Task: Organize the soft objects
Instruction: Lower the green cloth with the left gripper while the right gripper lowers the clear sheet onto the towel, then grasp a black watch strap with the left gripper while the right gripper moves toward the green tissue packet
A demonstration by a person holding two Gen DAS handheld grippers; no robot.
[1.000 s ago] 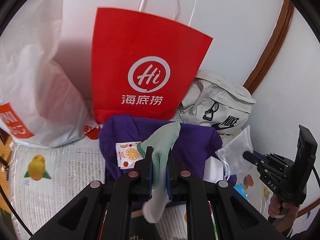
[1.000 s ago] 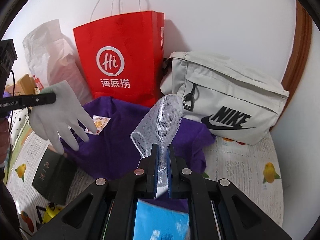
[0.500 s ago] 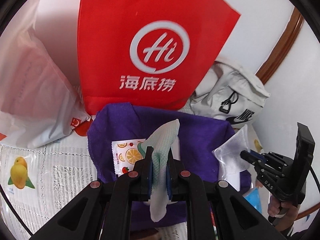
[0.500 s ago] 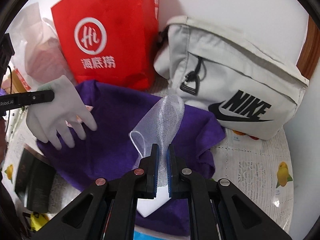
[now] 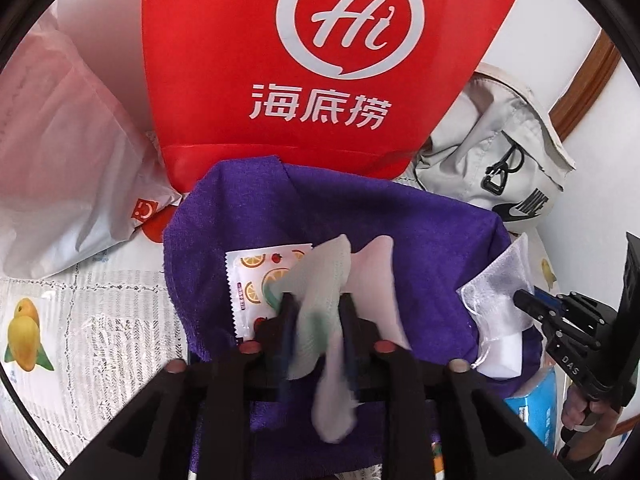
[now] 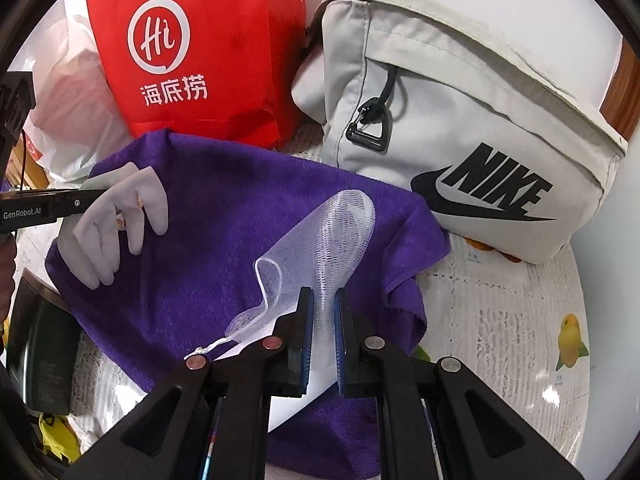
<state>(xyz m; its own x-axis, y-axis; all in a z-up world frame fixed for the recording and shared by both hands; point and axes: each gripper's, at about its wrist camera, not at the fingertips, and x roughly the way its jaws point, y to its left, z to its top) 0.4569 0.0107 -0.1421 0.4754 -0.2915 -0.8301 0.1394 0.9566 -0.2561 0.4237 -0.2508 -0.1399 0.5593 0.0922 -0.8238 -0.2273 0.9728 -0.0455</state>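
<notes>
Two grippers stand low over one purple towel [image 6: 224,240], each with a soft item between its jaws. Left gripper [image 5: 318,312]: jaws opening around a white glove [image 5: 320,304]; the pads appear to have let go of the fabric, though motion blur keeps this from being certain. The glove's long axis runs roughly along the gripper's pointing line, cuff drooping toward the camera, fingers draped forward onto the towel and partly covering a fruit-printed sachet [image 5: 250,276]. Right gripper [image 6: 322,312]: jaws nearly pressed together and just starting to part, a white mesh pouch [image 6: 328,240] between the pads. The pouch leans away from the gripper toward the grey Nike bag [image 6: 460,128], its far end arched above the towel, its drawstring trailing to the left of the fingers. A red paper bag [image 5: 332,60] stands at the towel's far edge. Judged relation: both items lie directly beneath and ahead of their own grippers, glove on the towel's left half, pouch on its right, well apart. A release here should lay each flat, provided the gripper retreats along the item's long axis rather than dragging across it.
</notes>
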